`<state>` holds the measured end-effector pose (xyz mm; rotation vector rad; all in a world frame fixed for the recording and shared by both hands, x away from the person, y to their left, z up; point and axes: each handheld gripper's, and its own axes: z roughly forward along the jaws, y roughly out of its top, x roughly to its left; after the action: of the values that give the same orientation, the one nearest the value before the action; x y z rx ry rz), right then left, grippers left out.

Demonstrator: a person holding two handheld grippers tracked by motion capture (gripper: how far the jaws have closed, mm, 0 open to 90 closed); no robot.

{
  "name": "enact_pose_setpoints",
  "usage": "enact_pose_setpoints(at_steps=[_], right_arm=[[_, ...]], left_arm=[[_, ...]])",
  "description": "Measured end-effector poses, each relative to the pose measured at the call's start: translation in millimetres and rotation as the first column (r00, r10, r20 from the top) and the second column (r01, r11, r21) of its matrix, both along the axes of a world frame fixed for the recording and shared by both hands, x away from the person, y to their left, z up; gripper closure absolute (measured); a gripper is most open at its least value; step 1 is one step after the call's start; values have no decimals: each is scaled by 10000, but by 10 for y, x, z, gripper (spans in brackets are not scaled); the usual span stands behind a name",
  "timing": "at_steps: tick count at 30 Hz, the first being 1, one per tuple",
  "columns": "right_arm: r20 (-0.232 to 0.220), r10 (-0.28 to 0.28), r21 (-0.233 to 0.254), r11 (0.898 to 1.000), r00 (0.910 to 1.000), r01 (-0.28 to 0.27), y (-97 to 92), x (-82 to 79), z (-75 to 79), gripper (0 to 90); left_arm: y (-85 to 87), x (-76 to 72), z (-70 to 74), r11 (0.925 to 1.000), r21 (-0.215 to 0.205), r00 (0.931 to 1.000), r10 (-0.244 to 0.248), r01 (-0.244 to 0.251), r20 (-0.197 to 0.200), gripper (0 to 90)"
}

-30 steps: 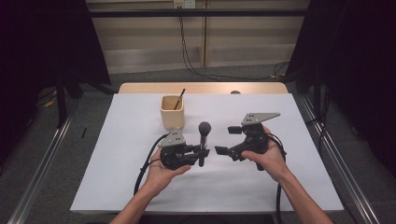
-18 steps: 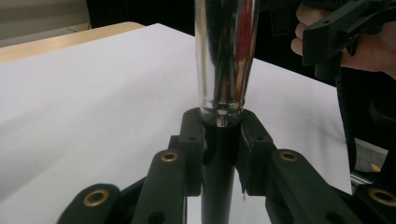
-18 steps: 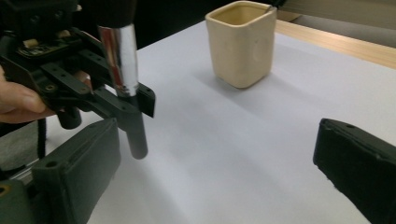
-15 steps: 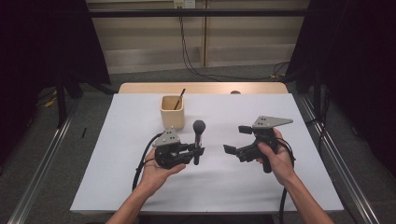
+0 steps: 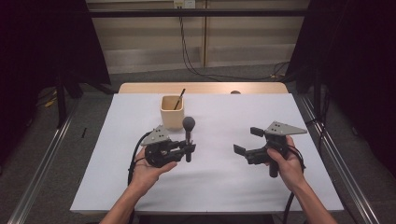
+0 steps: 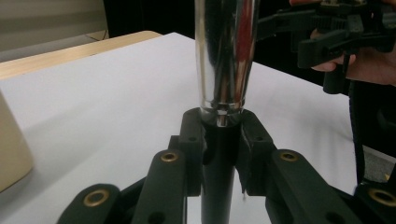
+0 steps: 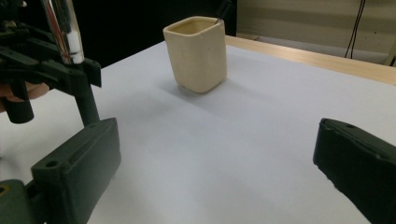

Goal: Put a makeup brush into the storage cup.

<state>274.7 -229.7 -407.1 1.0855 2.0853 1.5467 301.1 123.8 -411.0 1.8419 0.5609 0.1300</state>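
Our left claw (image 5: pixel 187 148) clamped on an upright tool (image 5: pixel 188 135), dark handle, shiny shaft, its rounded head cut off in the left gripper view, right claw (image 5: pixel 248 141) wide and empty, cream cup (image 5: pixel 172 112) on the white table (image 5: pixel 224 182), far left, its stick's (image 5: pixel 179 99) lower end hidden

Overhead plus two close gripper-mounted views

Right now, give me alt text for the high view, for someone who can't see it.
A person's left tool grips a dark microphone-like utensil upright over a white table. The right tool hangs open and empty. A cream cup with a thin dark stick in it stands behind.
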Motion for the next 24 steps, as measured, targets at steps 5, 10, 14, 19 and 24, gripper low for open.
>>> enact_pose_setpoints(at_steps=[5,10,14,19,24], right_arm=[[21,-373,-116,9992,9993,373,-60,-58,-72,5],[30,-514,-162,9985,9987,515,-125,-119,-110,5],[256,-832,-146,9964,9962,836,-175,-169,-121,5],[414,-1199,0,9928,9919,1200,-277,-243,-145,2],[506,-1624,263,9866,9854,1613,-382,-333,-197,1]], left_arm=[[103,10,25,9997,-129,9998,204,-203,56,747],[206,21,51,9991,-146,9992,393,-392,65,747],[275,29,73,9983,-214,9984,547,-544,114,747],[329,52,96,9968,-215,9969,769,-766,137,747],[362,66,115,9959,-277,9961,864,-858,196,747]])
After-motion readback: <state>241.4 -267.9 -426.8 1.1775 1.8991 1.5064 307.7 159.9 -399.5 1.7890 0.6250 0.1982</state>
